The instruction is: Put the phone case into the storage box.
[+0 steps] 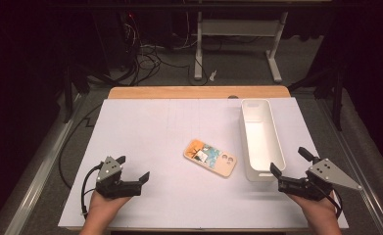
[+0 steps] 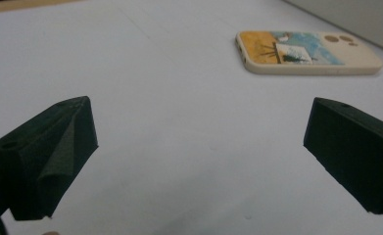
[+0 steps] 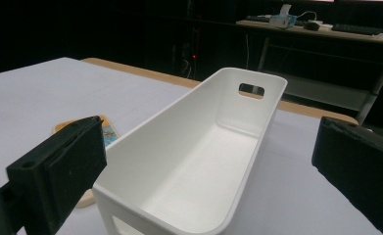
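Resting place of the phone: the phone point(image 1: 210, 157) lies flat on the white table cover point(image 1: 145, 142), near the middle, with its decorated back up and its camera end toward the bin.
Bin: a long white bin point(image 1: 260, 139) stands upright just to the right of the phone, apart from it, with a handle slot in its far end wall; nothing lies in it.
Left gripper: the left gripper point(image 1: 132, 168) sits low over the near left part of the cover, held in the person's left hand point(image 1: 105, 205); its jaws are spread wide with nothing between them. In the left gripper view the phone lies ahead and toward the right jaw, well apart.
Right gripper: the right gripper point(image 1: 289, 162) is held near the bin's close end by the right hand point(image 1: 320, 211); its jaws stand wide apart and grip nothing. In the right gripper view the bin's near end sits between the jaws, untouched.
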Tool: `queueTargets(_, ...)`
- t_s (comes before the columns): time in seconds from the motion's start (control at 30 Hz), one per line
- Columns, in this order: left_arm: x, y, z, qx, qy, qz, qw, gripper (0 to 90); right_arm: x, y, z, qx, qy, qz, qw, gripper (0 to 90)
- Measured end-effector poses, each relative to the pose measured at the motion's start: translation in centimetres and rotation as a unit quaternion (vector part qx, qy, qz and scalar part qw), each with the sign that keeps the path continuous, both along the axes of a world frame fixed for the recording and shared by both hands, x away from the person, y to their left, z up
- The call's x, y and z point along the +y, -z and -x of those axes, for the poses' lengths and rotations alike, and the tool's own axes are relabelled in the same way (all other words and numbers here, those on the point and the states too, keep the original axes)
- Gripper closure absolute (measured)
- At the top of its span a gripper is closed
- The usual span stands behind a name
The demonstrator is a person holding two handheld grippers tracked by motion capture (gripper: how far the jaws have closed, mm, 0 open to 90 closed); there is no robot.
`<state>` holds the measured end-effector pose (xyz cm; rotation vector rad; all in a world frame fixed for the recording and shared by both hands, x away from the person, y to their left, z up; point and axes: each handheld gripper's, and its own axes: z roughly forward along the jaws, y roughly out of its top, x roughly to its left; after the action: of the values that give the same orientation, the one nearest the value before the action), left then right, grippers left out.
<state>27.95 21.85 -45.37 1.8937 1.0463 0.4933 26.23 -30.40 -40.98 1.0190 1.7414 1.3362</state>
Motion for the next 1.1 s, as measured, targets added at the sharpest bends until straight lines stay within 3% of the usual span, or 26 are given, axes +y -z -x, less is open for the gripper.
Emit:
queueTargets(0.07, 0.1, 0.4, -0.4, 0.026, -0.002, -0.006, 0.9996, 0.8, 0.0, 0.0, 0.0, 0.000, 0.001, -0.002, 1.0000, 0.3)
queueTargets(0.13, 0.2, 0.5, -0.5, 0.035, -0.002, -0.006, 0.9994, 0.8, -0.1, 0.0, 0.0, 0.001, 0.001, -0.001, 1.0000, 0.2)
queueTargets(0.17, 0.5, 0.7, -0.8, 0.058, 0.000, -0.002, 0.9983, 0.8, 0.0, 0.0, 0.1, 0.002, 0.001, -0.001, 1.0000, 0.3)
queueTargets(0.23, 0.5, 0.9, -0.8, 0.063, -0.002, -0.004, 0.9980, 0.8, 0.0, 0.0, 0.1, 0.002, 0.001, -0.002, 1.0000, 0.2)
queueTargets(0.33, 0.9, 1.2, -1.1, 0.094, 0.003, -0.006, 0.9956, 4.4, 0.0, 0.0, 0.1, 0.003, 0.000, -0.001, 1.0000, 0.3)
queueTargets(0.47, 1.0, 0.8, -0.6, 0.074, -0.001, 0.001, 0.9973, 15.3, -0.1, 0.0, 0.1, 0.003, -0.002, 0.000, 1.0000, 0.3)
queueTargets(0.53, 1.0, 0.9, -0.6, 0.077, -0.004, -0.001, 0.9970, 19.6, -0.1, 0.0, 0.1, 0.003, -0.002, 0.000, 1.0000, 0.3)
queueTargets(0.6, 1.0, 1.2, -0.5, 0.065, -0.022, -0.015, 0.9975, 23.6, -0.2, 0.0, 0.2, 0.002, -0.002, -0.001, 1.0000, 0.3)
queueTargets(0.73, 1.0, 1.5, -0.7, 0.073, -0.038, -0.021, 0.9964, 31.9, -0.3, 0.1, 0.1, 0.006, 0.002, -0.006, 1.0000, 0.3)
queueTargets(0.77, 1.0, 1.6, -0.7, 0.073, -0.036, -0.019, 0.9965, 31.9, -0.3, 0.1, 0.1, 0.006, 0.002, -0.006, 1.0000, 0.3)
queueTargets(0.83, 0.8, 1.5, -0.8, 0.084, -0.034, -0.022, 0.9957, 39.9, -0.3, 0.1, 0.1, 0.006, 0.002, -0.003, 1.0000, 0.3)
queueTargets(0.9, 0.7, 1.5, -0.9, 0.080, -0.029, -0.018, 0.9962, 46.6, -0.3, 0.0, 0.1, 0.005, 0.002, -0.003, 1.0000, 0.3)
queueTargets(0.93, 0.7, 1.4, -1.0, 0.083, -0.018, -0.004, 0.9964, 46.6, -0.3, 0.1, 0.1, 0.006, 0.001, -0.003, 1.0000, 0.3)
queueTargets(0.97, 0.5, 1.3, -1.2, 0.082, -0.006, 0.011, 0.9965, 52.2, -0.2, 0.2, 0.1, 0.006, -0.001, -0.001, 1.0000, 0.3)
queueTargets(1.1, 0.0, 0.9, -1.5, 0.077, 0.005, 0.022, 0.9968, 67.2, -0.2, 0.3, 0.1, 0.009, -0.004, -0.001, 1.0000, 0.3)
